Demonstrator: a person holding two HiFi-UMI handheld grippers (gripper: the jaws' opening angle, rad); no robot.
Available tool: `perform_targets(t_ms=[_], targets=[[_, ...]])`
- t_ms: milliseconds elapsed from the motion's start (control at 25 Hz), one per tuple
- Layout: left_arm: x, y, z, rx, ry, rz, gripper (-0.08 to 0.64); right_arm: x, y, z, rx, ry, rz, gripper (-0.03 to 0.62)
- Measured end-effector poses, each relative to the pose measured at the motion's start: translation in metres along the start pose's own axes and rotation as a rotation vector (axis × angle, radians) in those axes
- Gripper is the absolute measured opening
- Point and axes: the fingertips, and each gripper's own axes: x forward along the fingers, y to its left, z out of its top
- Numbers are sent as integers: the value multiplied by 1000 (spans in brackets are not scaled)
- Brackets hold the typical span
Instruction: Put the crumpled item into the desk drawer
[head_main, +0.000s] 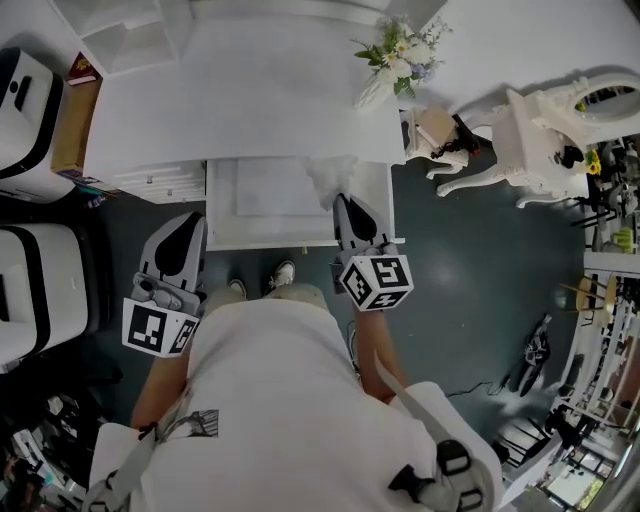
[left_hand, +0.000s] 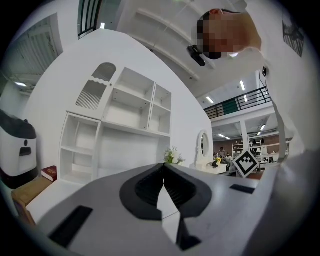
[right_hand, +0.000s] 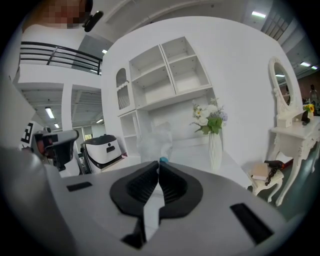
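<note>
1. While its two jaws are pressed together at the tips, the right gripper pinches one crumpled clear plastic item; a small blue part of the item shows right at the tips.
2. That item hangs over the back right corner of the single open drawer, at the front edge of the white desk top; whether it touches the drawer cannot be told.
3. Closed as well, the left gripper has nothing between its jaws; it sits just outside the drawer's left wall, well apart from the item.
4. Two grippers, one item, one drawer; the drawer's floor is bare white across its left and middle, so the free room lies left of the held item.
5. The drawer's front rail runs between the two grippers; two shoes stand just below it on the dark floor.
6. One vase of flowers stands at the desk's back right corner, near the edge; one white shelf unit occupies the back left.
7. Two white machines stand off the desk's left end; one red book lies by the nearer shelf.
8. One white dressing table stands to the right, with open dark floor between it and the desk.
</note>
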Motion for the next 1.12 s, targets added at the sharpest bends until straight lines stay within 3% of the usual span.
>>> perform_targets(t_ms=[1120], targets=[[-11, 7, -25, 8, 78, 207, 17, 84, -40, -159, 102, 359, 83, 14]])
